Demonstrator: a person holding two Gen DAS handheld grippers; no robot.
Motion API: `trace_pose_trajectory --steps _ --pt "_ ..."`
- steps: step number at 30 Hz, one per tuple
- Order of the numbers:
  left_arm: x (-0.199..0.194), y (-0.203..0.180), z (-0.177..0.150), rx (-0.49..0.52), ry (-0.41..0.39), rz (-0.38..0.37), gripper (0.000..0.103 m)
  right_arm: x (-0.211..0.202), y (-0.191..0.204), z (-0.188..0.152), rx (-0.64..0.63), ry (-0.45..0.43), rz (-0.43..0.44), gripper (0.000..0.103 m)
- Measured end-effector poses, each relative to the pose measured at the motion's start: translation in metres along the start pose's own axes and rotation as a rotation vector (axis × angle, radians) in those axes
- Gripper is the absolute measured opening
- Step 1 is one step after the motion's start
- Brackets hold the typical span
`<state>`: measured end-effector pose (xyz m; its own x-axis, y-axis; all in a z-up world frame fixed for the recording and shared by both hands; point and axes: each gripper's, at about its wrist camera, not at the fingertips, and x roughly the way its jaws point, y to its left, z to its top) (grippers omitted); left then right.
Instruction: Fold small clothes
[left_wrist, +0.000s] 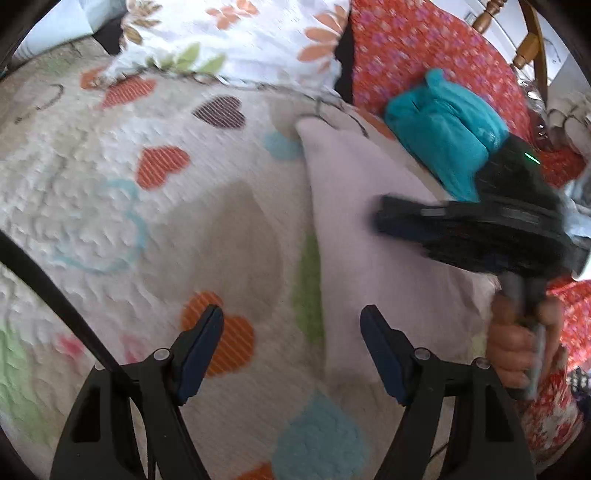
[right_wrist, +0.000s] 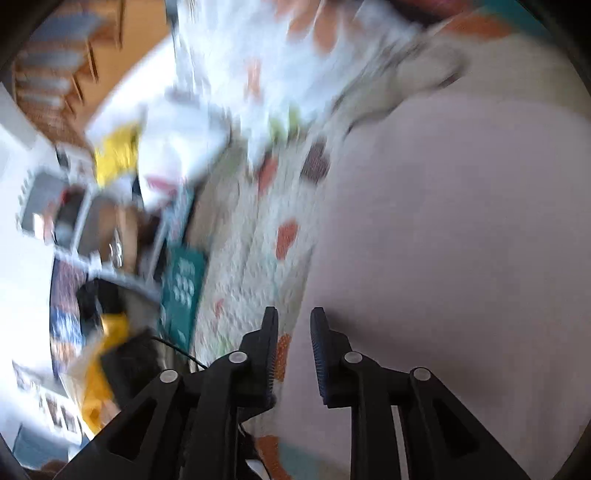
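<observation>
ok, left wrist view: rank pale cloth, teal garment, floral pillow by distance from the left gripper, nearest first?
From the left gripper:
1. Pale cloth, just ahead, to the right.
2. Teal garment, farther right, beyond the cloth.
3. Floral pillow, at the top, farthest.

We are seeing a white quilt (left_wrist: 110, 192) showing hearts in striped orange, maroon, pale blue and green; a plain pale lilac garment (left_wrist: 369, 258) is lying on it, unpatterned; a folded teal cloth (left_wrist: 443, 125) is sitting against a red fabric (left_wrist: 406, 48) dotted with small pink flowers; a white pillow (left_wrist: 240, 33) is carrying orange petals and green leaves; the left gripper (left_wrist: 291, 354) is showing black arms with dark blue pads; in the blurred right view, something yellow (right_wrist: 114, 155), perhaps cloth, is glowing beyond the quilt.
</observation>
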<state>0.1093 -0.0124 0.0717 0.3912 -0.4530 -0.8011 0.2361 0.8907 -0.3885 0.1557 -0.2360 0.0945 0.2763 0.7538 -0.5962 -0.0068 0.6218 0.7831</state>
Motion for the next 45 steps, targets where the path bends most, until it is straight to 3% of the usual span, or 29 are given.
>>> trace_pose_trajectory --steps 5,7,10,12,16,19,21,24,27,32,35,38,40,43,45 --pt "0.009 -0.005 0.009 0.021 -0.008 0.063 0.075 0.043 -0.011 0.076 0.005 0.004 -0.098 0.017" --pt "0.012 -0.004 0.008 0.014 0.006 0.072 0.075 0.048 -0.024 0.109 0.042 -0.04 -0.24 0.02" --pt "0.011 -0.005 0.008 -0.006 0.005 0.066 0.075 0.034 -0.044 0.135 0.075 -0.133 -0.321 0.019" --pt "0.007 -0.006 0.006 -0.014 -0.007 0.064 0.075 0.006 -0.047 0.135 0.099 -0.23 -0.387 0.023" --pt "-0.005 -0.011 0.007 -0.005 -0.057 0.082 0.075 -0.059 -0.042 0.085 0.135 -0.318 -0.207 0.031" --pt "-0.012 -0.014 0.011 -0.006 -0.102 0.103 0.075 -0.09 -0.039 0.028 0.146 -0.333 -0.183 0.038" --pt "-0.018 -0.016 0.014 -0.005 -0.134 0.114 0.075 -0.104 -0.052 -0.015 0.203 -0.333 -0.212 0.045" --pt "-0.034 -0.026 0.015 0.021 -0.224 0.175 0.077 -0.125 -0.079 -0.075 0.318 -0.337 -0.227 0.043" --pt "-0.049 -0.037 0.013 0.059 -0.317 0.255 0.081 -0.158 -0.081 -0.124 0.358 -0.366 -0.357 0.047" --pt "-0.097 -0.058 -0.008 0.107 -0.604 0.408 0.103 -0.193 -0.064 -0.179 0.362 -0.425 -0.378 0.047" --pt "-0.126 -0.072 -0.022 0.152 -0.747 0.48 0.103 -0.197 -0.037 -0.195 0.276 -0.438 -0.456 0.047" --pt "-0.147 -0.085 -0.033 0.205 -0.754 0.566 0.103 -0.196 -0.017 -0.2 0.203 -0.451 -0.483 0.047" --pt "-0.16 -0.092 -0.046 0.219 -0.745 0.581 0.103 -0.192 -0.002 -0.199 0.14 -0.471 -0.509 0.048" --pt "-0.181 -0.105 -0.068 0.227 -0.736 0.5 0.103 -0.183 0.012 -0.2 0.062 -0.479 -0.547 0.05" --pt "-0.184 -0.112 -0.077 0.228 -0.677 0.439 0.103 -0.174 0.017 -0.197 0.013 -0.472 -0.576 0.054"
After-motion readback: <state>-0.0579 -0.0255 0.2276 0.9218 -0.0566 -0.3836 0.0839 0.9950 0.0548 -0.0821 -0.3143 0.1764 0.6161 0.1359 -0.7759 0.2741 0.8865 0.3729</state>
